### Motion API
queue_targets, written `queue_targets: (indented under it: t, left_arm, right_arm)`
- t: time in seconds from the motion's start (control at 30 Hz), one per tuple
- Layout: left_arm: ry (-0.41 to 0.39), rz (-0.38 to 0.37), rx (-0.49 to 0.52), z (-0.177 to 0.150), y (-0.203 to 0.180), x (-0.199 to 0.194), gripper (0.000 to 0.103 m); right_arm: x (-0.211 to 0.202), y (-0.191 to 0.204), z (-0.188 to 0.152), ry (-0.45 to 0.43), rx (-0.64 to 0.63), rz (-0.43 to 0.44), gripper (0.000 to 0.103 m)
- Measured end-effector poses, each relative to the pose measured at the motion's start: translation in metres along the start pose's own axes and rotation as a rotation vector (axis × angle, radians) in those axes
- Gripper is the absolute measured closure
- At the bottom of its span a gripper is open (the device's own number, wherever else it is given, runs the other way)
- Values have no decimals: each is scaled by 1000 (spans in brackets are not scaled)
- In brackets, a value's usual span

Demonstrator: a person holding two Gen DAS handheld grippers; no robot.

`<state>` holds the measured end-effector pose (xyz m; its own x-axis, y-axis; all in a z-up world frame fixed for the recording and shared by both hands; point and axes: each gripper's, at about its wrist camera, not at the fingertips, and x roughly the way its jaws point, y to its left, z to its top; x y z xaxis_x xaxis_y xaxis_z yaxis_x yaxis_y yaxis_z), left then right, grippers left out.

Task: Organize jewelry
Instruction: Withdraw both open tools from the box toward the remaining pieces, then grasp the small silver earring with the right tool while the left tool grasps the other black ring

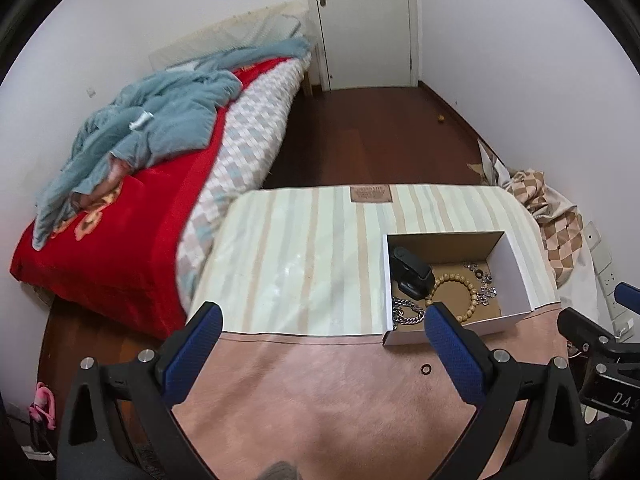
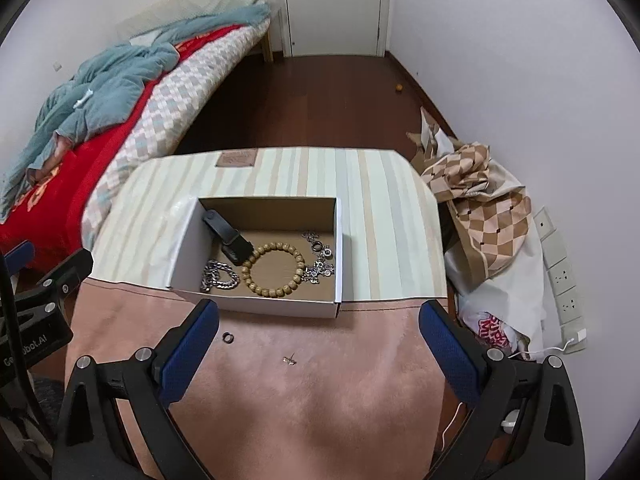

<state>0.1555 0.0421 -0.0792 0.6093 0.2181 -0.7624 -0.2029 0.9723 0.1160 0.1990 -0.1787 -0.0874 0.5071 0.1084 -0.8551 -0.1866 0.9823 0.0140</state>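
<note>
Both tools empty and spread wide above the pink mat [image 2: 312,392]; nothing between the fingers of the left gripper [image 1: 324,332] or the right gripper [image 2: 320,328]. Cardboard box [image 2: 256,306] sits just ahead of the right gripper, slightly toward its left finger; from the left gripper it lies ahead and off past the right finger. Already inside: wooden bead bracelet [image 2: 274,269], silver chain [image 2: 219,276], a black watch-like item [image 2: 228,236] leaning on the left wall, and a cluster of small silver pieces [image 2: 318,258]. Still loose on the mat: black ring [image 2: 227,337], just beside the right gripper's left fingertip, and a small silver stud [image 2: 289,359], between the right gripper's fingers and a little back toward the camera; it may be an earring, too small to be sure. Judged step: collect the remaining two small pieces into the box. The stud is nearest the right gripper's centreline, so lower straight down, straddle it with fingertips touching the mat, and close slowly, since a thin piece on soft cloth can slip or tip. The ring lies flat; pinching across its rim should work better than scooping.
</note>
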Motion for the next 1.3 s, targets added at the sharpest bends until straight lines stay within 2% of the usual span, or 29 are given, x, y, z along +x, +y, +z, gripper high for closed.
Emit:
queue_targets:
  t: [0.2, 0.37, 0.5, 0.63, 0.67, 0.7, 0.77, 0.97, 1.03, 1.13, 1.2, 1.3]
  left_arm:
    - [-30, -13, -25, -7, 4, -28, 0]
    - [-31, 6, -55, -20, 6, -32, 0]
    - [10, 88, -44, -44, 5, -3, 0]
    - [96, 118, -54, -69, 4, 39, 0]
    - [113, 132, -50, -74, 3, 48, 0]
    - [132, 144, -43, -79, 2, 58, 0]
    - [169, 168, -30, -87, 2, 75, 0]
    - [234, 182, -35, -98, 12, 102, 0]
    - [237, 186, -35, -98, 14, 106, 0]
    - [242, 183, -36, -97, 16, 109, 0]
    - [243, 181, -33, -96, 14, 111, 0]
    - [245, 166, -25, -95, 9, 112, 0]
  right_arm:
    - [-37, 5, -11, -51, -6, -8, 2]
    - [-47, 0, -22, -67, 23, 39, 2]
    - [-16, -7, -44, -22, 63, 66, 2]
    - [39, -16, -73, 33, 110, 88, 2]
    - [52, -17, -79, 36, 117, 98, 10]
    - [62, -17, -84, 41, 117, 106, 28]
    - [87, -15, -92, 70, 111, 108, 47]
    - [123, 2, -105, 62, 61, 129, 48]
    - [130, 9, -107, 63, 40, 123, 52]
    - [131, 22, -106, 34, -15, 80, 68]
    - [130, 27, -107, 18, -45, 54, 92]
    - [127, 27, -110, 6, -52, 52, 92]
